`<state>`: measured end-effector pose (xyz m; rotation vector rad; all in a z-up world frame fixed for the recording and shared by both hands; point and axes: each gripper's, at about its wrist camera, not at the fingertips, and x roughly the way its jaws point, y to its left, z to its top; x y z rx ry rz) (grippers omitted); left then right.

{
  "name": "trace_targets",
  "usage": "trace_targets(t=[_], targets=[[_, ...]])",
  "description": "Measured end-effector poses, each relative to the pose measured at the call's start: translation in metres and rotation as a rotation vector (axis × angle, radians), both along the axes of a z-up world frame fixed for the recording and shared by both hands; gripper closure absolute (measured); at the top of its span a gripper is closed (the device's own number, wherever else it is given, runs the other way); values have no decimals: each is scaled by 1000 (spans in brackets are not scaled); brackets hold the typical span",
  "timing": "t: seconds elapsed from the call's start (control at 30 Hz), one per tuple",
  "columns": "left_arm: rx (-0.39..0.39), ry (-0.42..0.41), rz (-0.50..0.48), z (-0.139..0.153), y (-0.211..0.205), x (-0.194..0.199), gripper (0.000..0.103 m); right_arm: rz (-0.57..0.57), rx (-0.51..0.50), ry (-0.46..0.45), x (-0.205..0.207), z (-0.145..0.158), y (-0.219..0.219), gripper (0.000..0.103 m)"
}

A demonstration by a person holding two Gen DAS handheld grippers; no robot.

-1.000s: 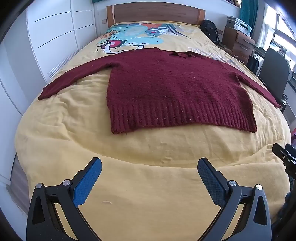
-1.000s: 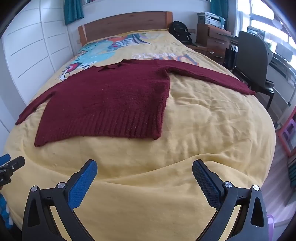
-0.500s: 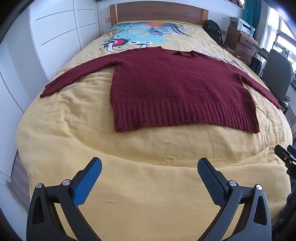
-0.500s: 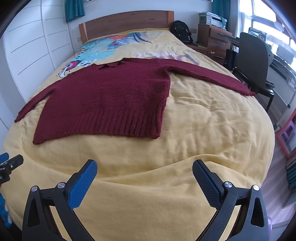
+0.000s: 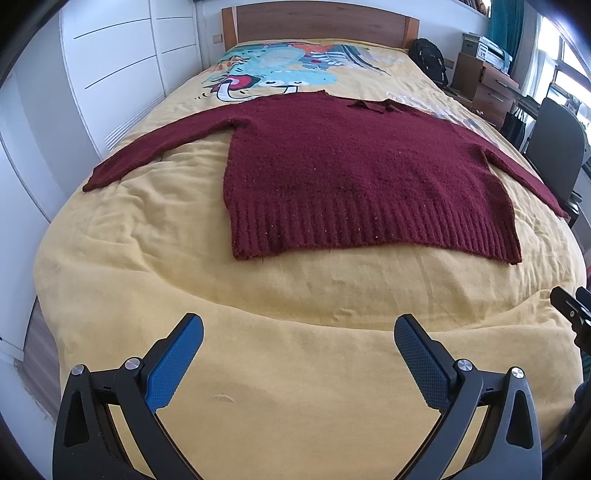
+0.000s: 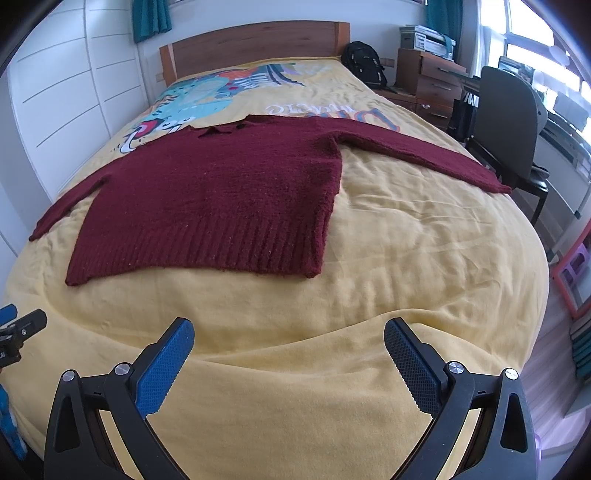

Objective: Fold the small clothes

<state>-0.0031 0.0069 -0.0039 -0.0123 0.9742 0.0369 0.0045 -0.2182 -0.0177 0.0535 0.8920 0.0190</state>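
One maroon sweater (image 5: 354,177) lies flat on one yellow bed (image 5: 295,369), both sleeves spread toward 9 and 3 o'clock, hem nearest. Two grippers, left (image 5: 298,334) and right (image 6: 289,332), hover at 6 o'clock over bare bedding, jaws spread wide, each empty, apart from the sweater.

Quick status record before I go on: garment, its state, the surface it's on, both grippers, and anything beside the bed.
garment: maroon knit sweater
state: spread flat, both sleeves out to the sides, not yet folded
surface: yellow bedspread with a cartoon print near the wooden headboard
left gripper: open, empty, over the foot of the bed, short of the hem
right gripper: open, empty, likewise short of the hem
beside bed: dark chair, black backpack, wooden drawers
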Motion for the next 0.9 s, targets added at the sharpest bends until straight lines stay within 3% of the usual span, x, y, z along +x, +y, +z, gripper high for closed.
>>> trace_targets(t=[0.9], targets=[[-34,12,10,-2,7,1,1,-5,0,11,2,-4,-1,0]])
